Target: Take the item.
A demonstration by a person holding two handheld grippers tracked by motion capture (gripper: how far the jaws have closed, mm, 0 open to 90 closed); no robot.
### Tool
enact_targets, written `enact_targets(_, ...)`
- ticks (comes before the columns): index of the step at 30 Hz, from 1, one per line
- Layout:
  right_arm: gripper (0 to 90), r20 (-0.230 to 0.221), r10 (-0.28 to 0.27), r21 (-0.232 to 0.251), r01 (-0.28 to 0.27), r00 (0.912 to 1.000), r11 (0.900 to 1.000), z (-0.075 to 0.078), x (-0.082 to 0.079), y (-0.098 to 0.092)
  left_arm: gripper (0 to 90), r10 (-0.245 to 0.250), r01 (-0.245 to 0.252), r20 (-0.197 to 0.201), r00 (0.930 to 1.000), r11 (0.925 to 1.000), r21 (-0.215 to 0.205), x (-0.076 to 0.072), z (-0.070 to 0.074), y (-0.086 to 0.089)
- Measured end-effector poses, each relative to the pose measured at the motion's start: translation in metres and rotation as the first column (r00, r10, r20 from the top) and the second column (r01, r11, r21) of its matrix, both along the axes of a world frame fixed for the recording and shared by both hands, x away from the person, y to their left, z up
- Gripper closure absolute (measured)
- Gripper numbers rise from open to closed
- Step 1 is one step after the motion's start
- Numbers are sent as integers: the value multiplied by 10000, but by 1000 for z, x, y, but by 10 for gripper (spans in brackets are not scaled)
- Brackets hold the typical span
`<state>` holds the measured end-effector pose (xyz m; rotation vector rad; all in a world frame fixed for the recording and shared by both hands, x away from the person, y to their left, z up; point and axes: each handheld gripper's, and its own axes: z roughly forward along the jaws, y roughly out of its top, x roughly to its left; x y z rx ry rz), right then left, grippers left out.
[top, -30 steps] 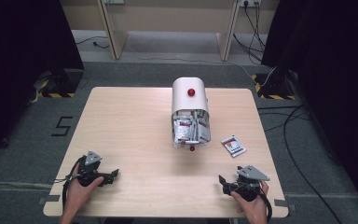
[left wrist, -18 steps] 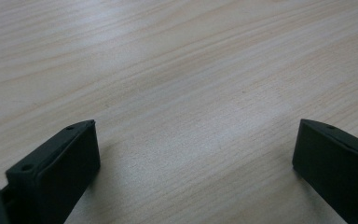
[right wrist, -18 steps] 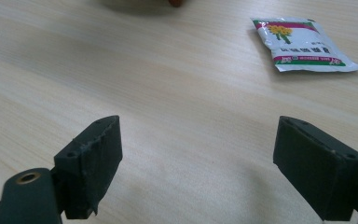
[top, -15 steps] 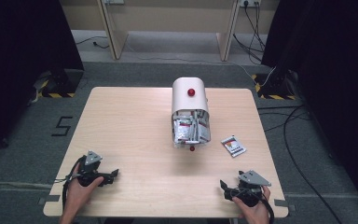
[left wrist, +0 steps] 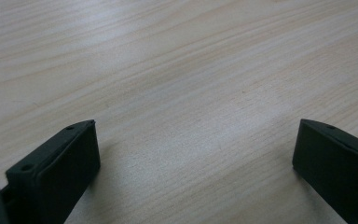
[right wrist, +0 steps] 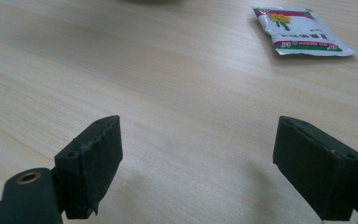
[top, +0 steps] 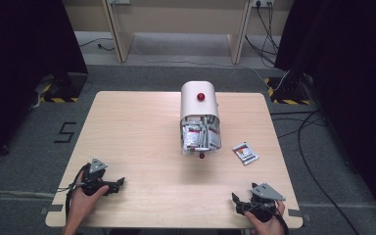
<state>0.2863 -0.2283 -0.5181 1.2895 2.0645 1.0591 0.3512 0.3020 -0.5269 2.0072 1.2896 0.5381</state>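
With one packet [top: 245,152] lying loose on the table [top: 137,132] just right of the packet-stuffed dispenser [top: 199,117], the left gripper [top: 115,183] and right gripper [top: 237,200] rest near the front edge, jaws spread and empty, so most packets seem left to handle.

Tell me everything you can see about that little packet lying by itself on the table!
The little packet is a flat, white, glossy sachet with a red band, a green strip and a yellow flower picture. It looks sealed and lies flat on the wooden table, slightly askew, to the right of the white container stuffed with similar packets. Nothing touches it but the tabletop.
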Motion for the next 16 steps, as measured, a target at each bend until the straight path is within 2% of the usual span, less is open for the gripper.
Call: enact_targets(16, 165, 66, -68, -117, 68, 10000, 9999, -3, -5, -1, 0, 2, -2, 3, 10000, 10000, -2, 0, 0, 0)
